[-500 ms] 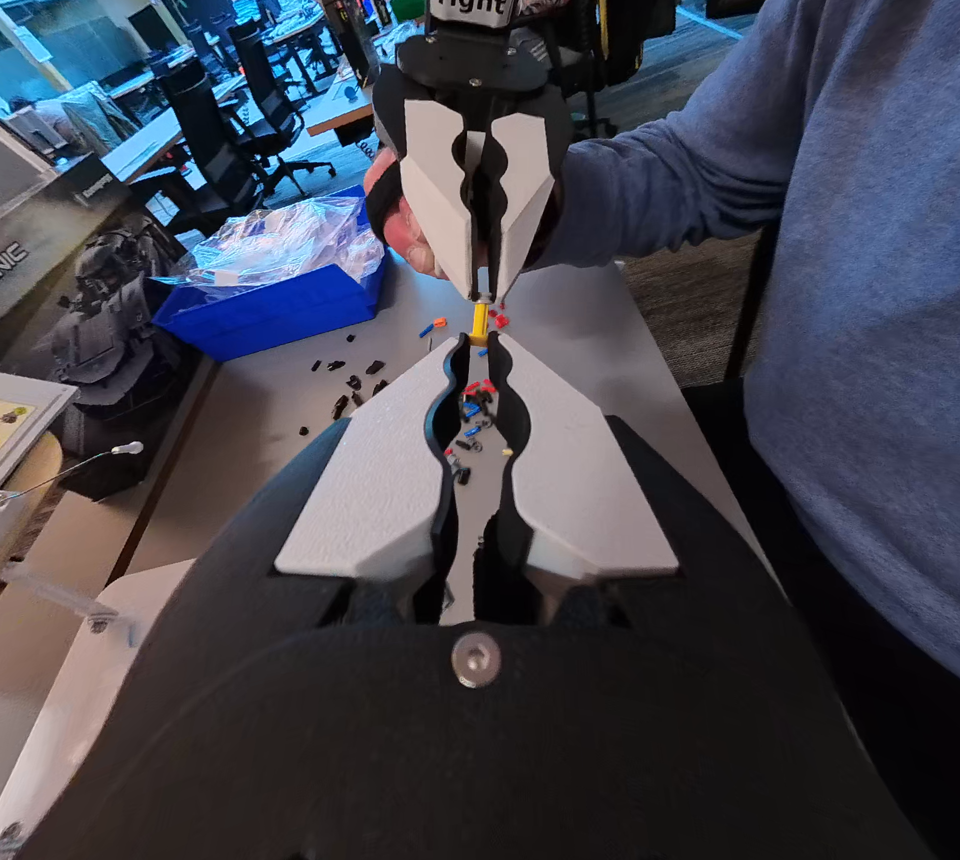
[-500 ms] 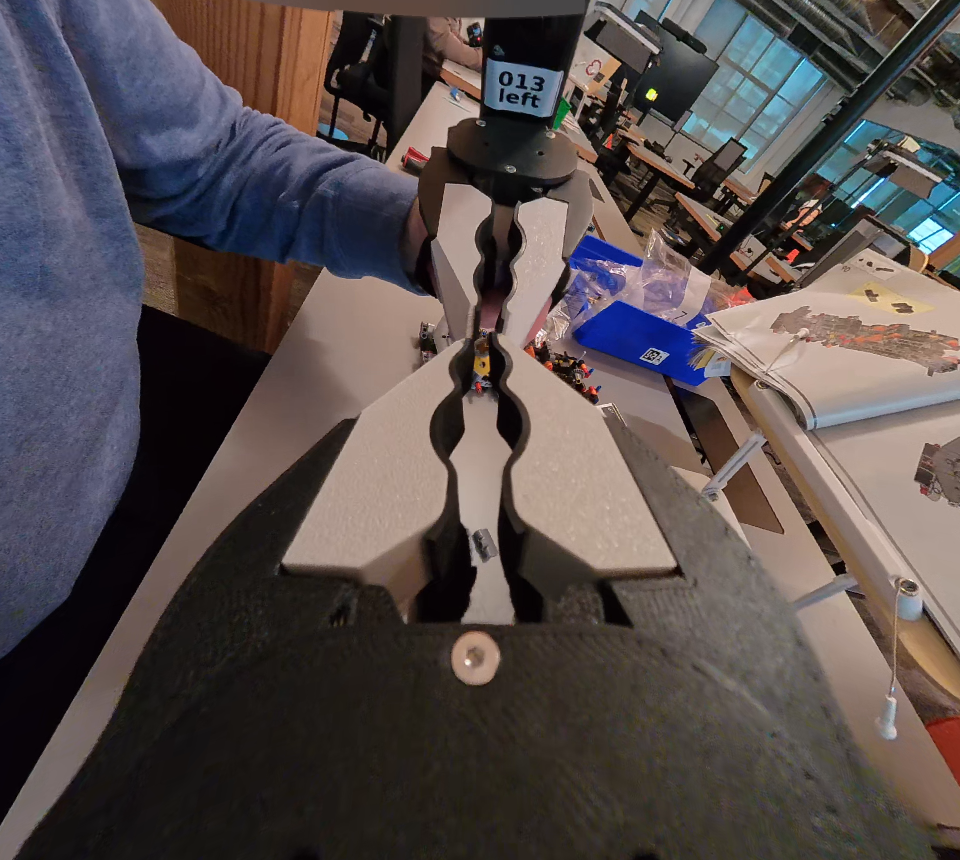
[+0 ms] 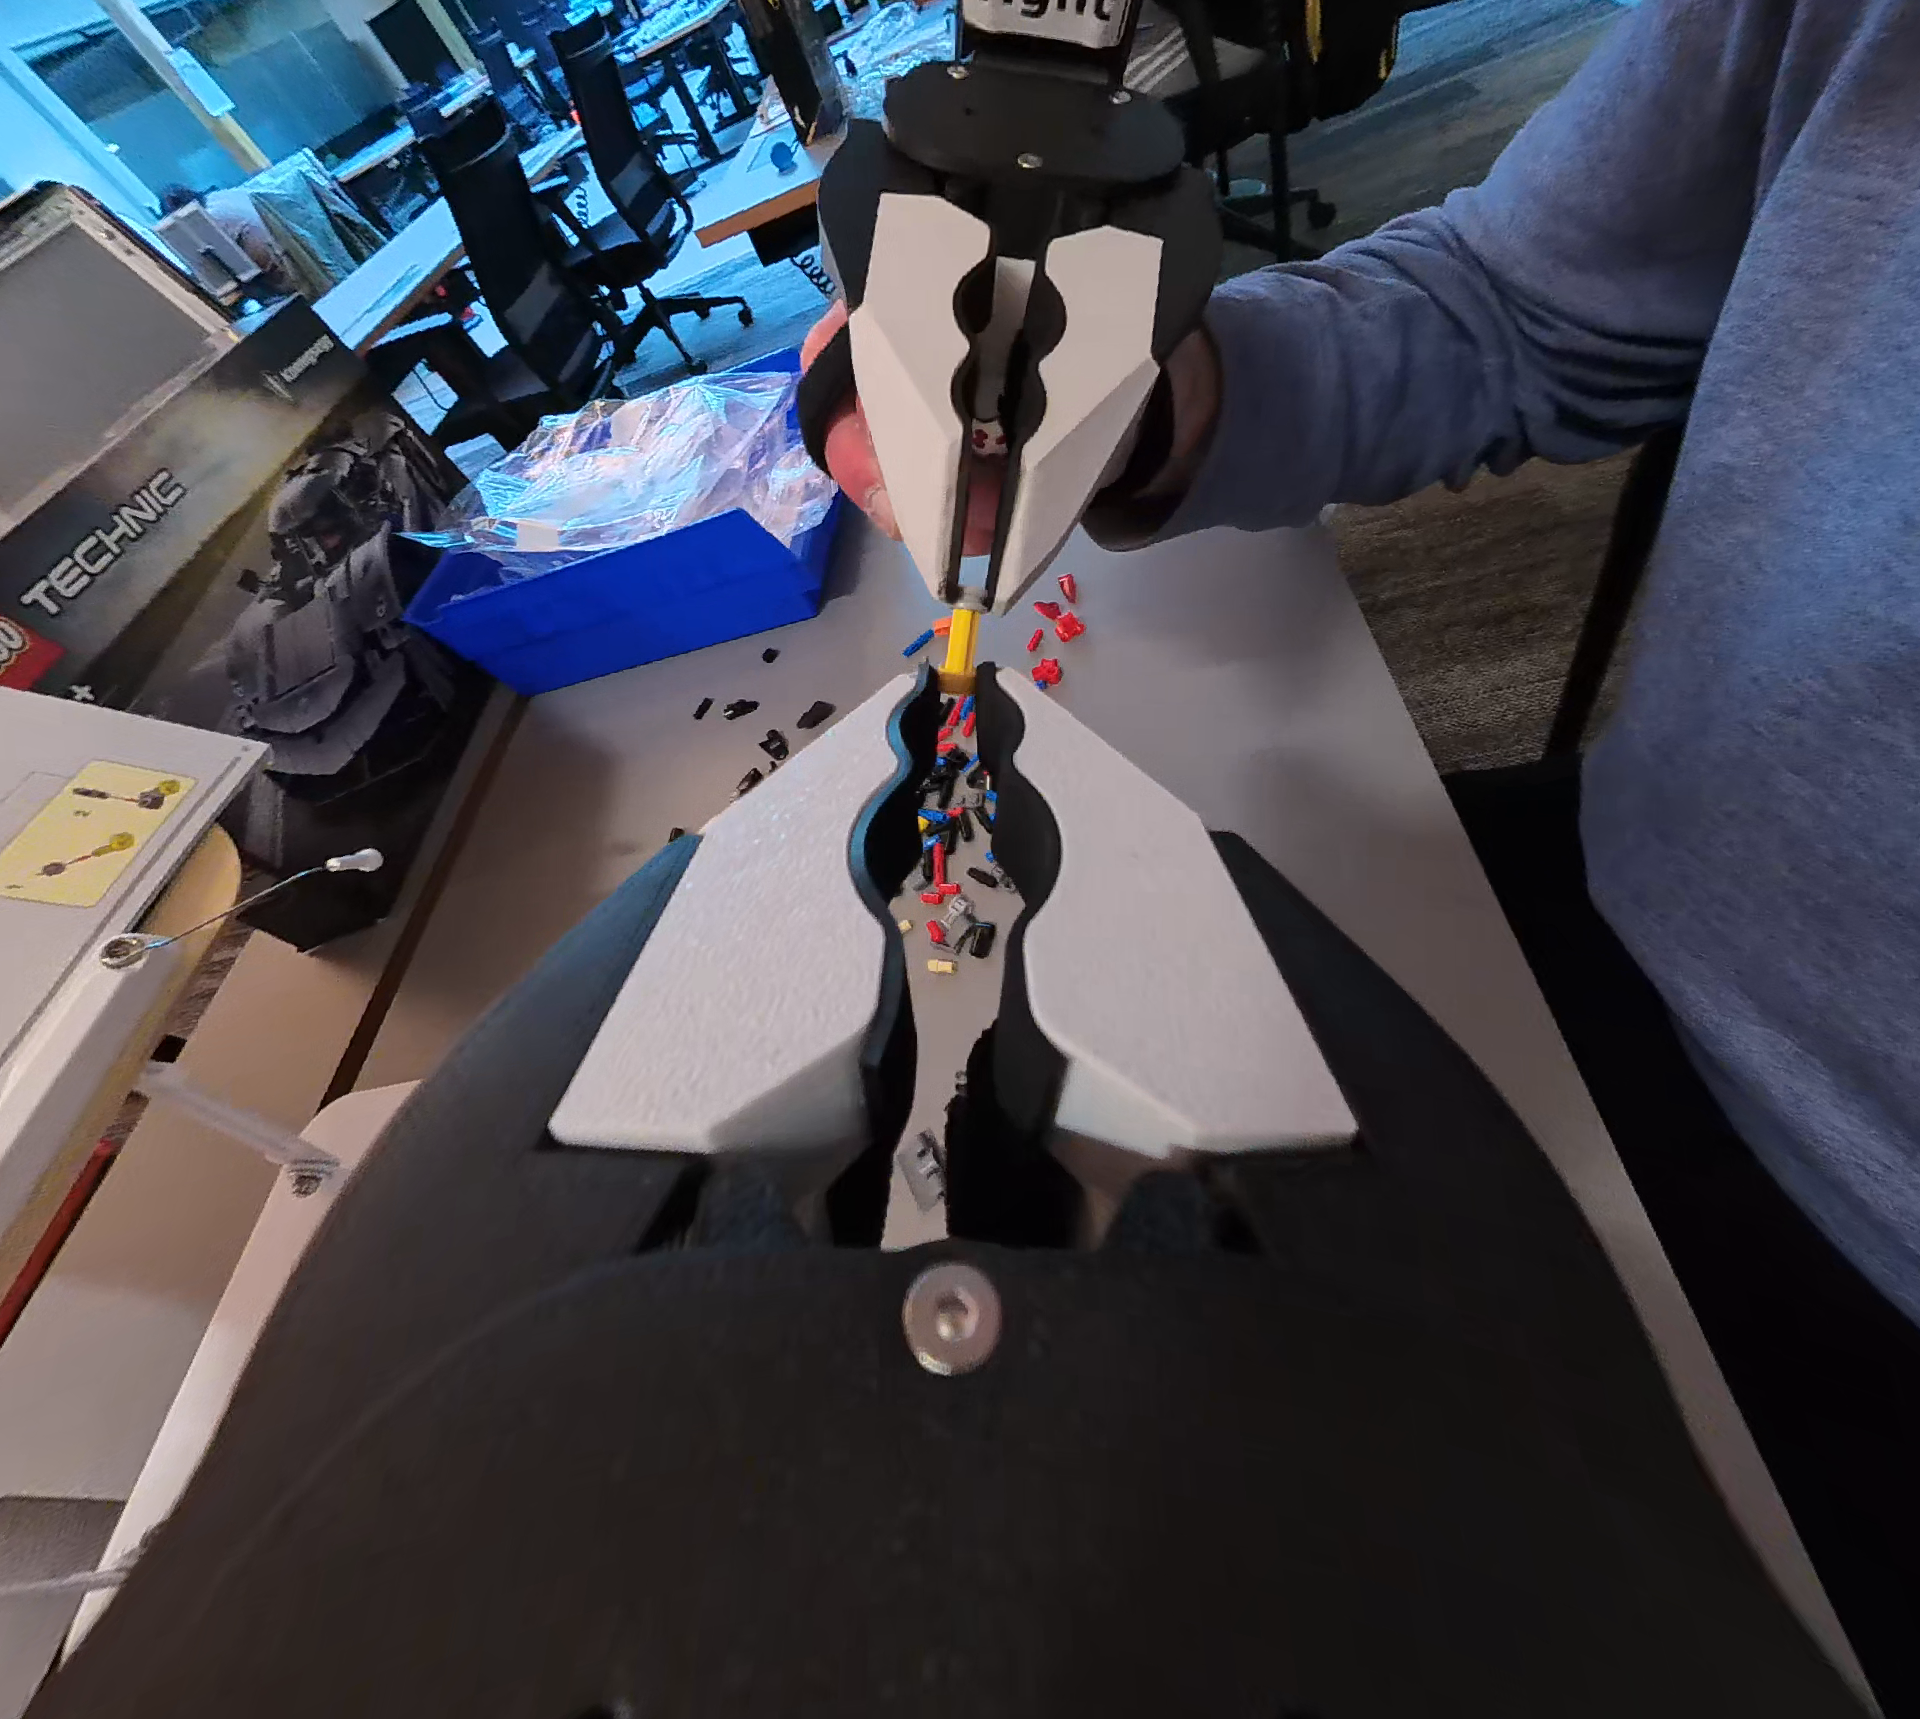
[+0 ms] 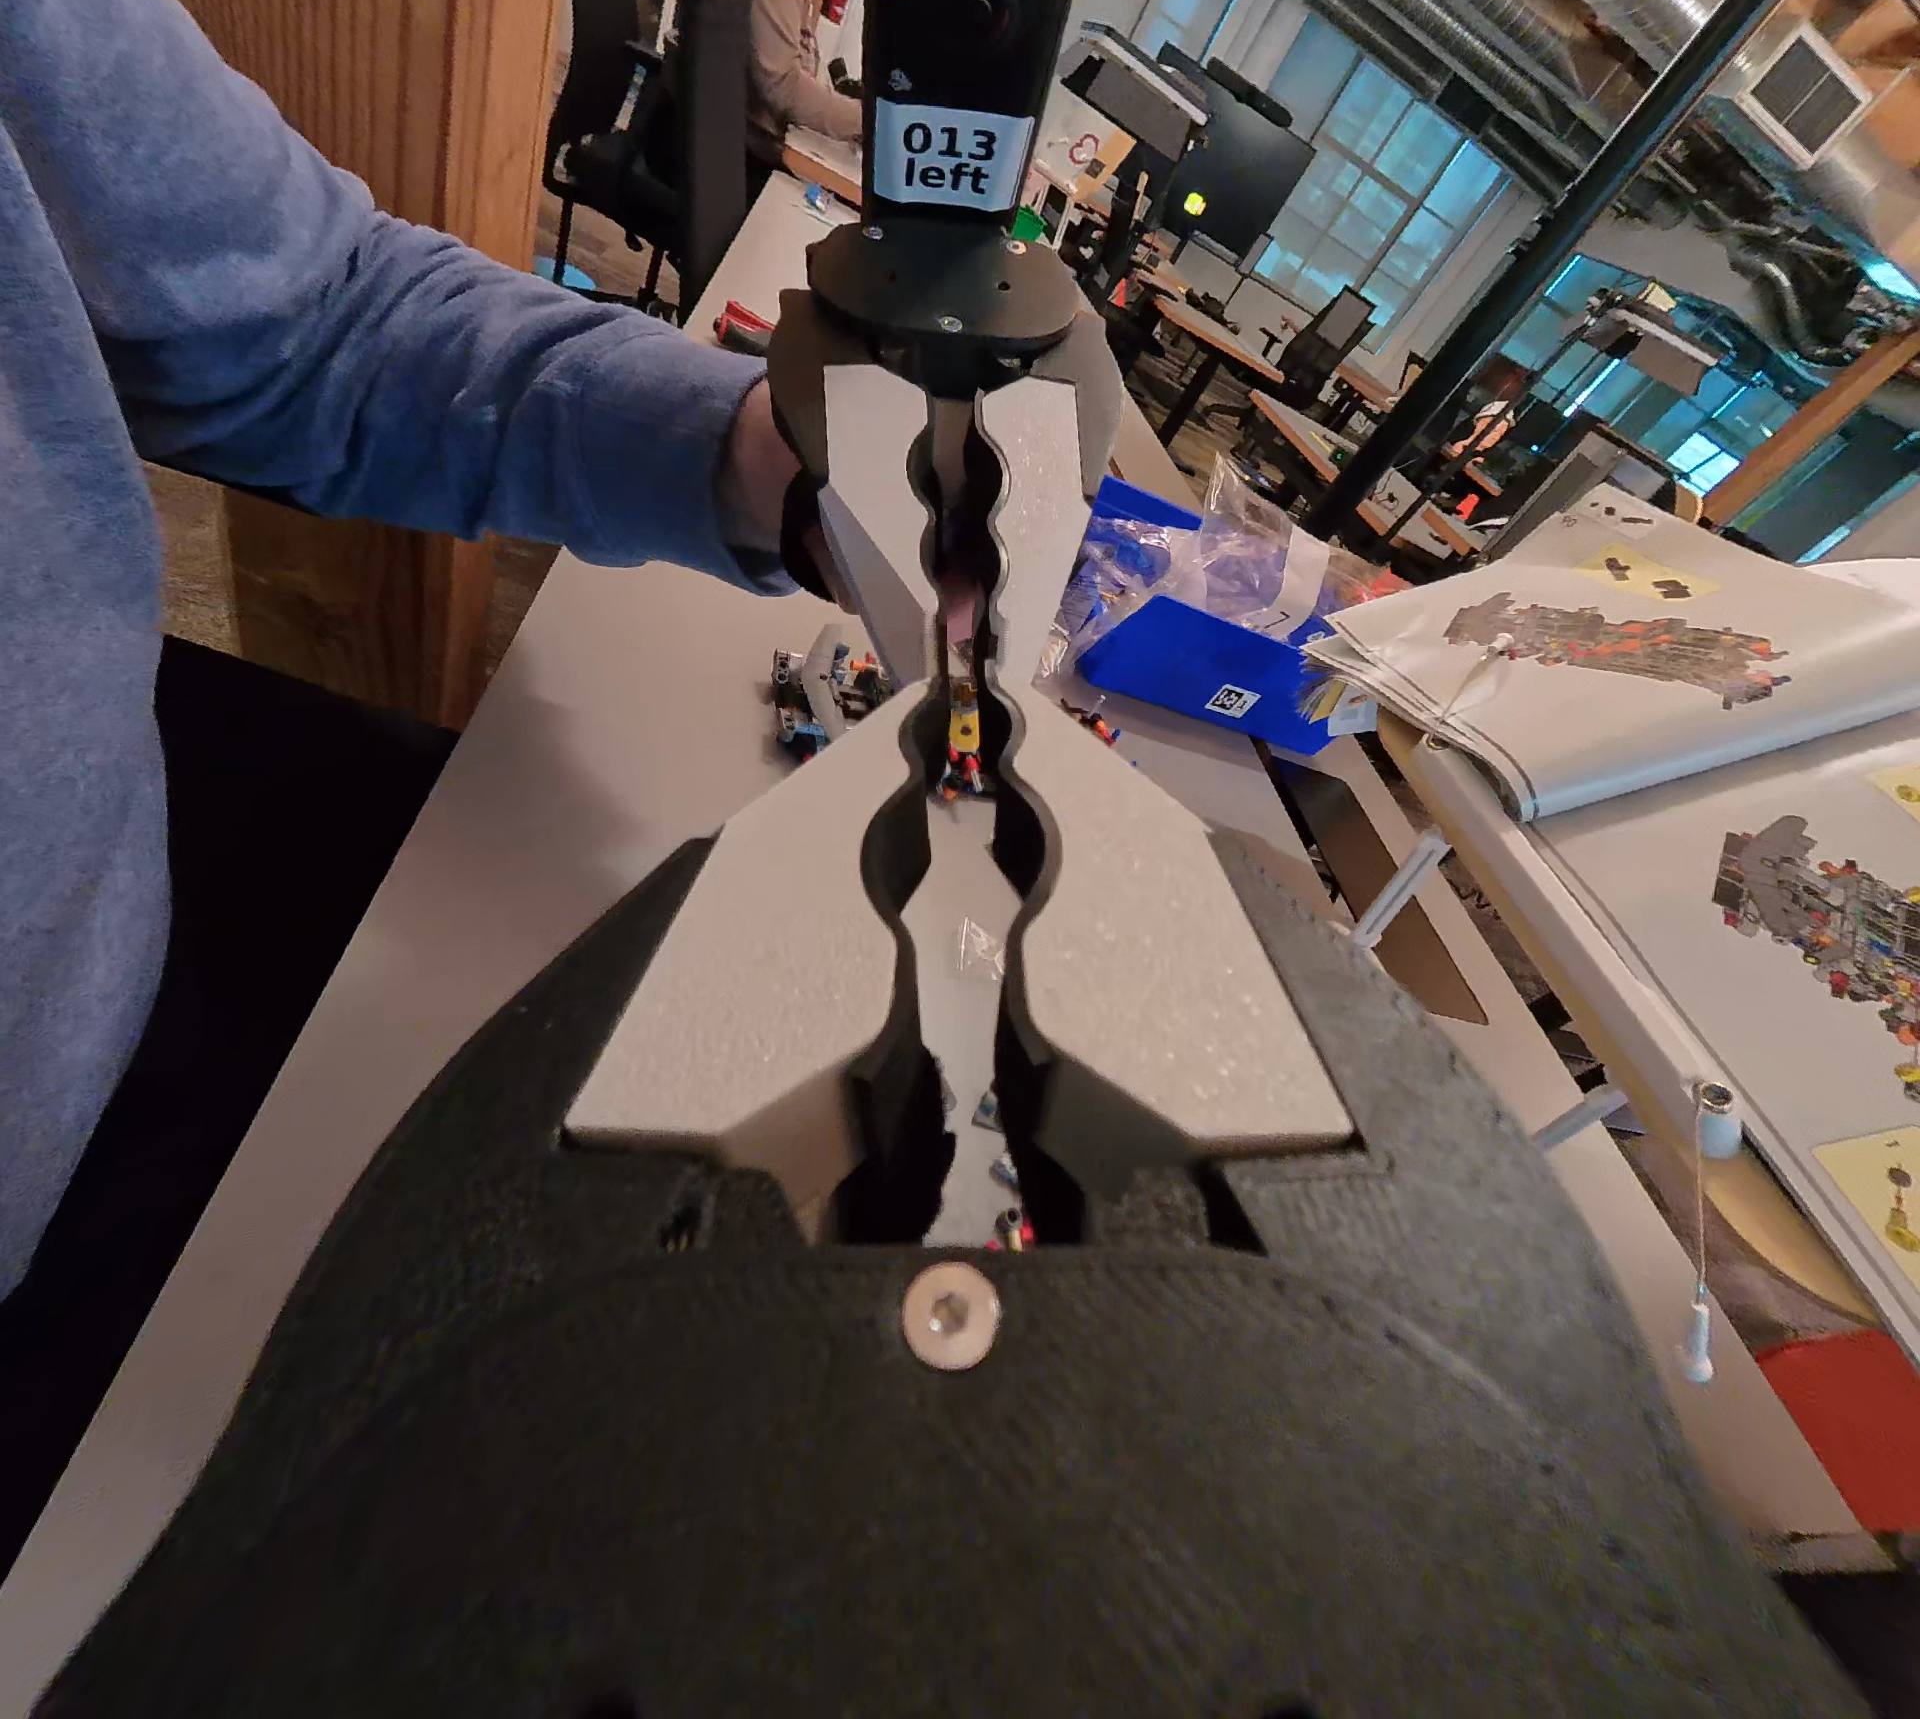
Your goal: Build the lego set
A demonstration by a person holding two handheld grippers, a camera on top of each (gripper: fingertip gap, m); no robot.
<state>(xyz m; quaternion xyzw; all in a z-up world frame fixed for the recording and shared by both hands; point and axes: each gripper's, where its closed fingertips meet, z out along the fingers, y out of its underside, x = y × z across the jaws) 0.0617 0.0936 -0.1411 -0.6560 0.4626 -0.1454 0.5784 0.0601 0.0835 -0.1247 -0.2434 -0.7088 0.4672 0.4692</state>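
Observation:
My left gripper (image 3: 956,684) is shut on the near end of a short yellow lego piece (image 3: 958,653) and holds it above the grey table (image 3: 1226,734). My right gripper (image 3: 971,594) faces it tip to tip and is shut on a small grey piece (image 3: 970,599) at the yellow piece's far end. In the right wrist view the right gripper (image 4: 961,690) meets the left gripper (image 4: 961,663) the same way, with the yellow piece (image 4: 964,726) showing in the gap between the fingers. Loose small red, blue and black lego pieces (image 3: 951,838) lie on the table below.
A blue bin (image 3: 623,609) with clear plastic bags stands at the back; it also shows in the right wrist view (image 4: 1184,661). A part-built grey assembly (image 4: 821,693) lies beyond the grippers. Open instruction booklets (image 4: 1621,661) and a lego box (image 3: 156,547) flank the table. A person's blue sleeve (image 3: 1507,339) reaches in. The tips of both grippers are at nearly the same place.
Both grippers stay shut tip to tip on the yellow piece. The left gripper has shifted slightly left in the right wrist view.

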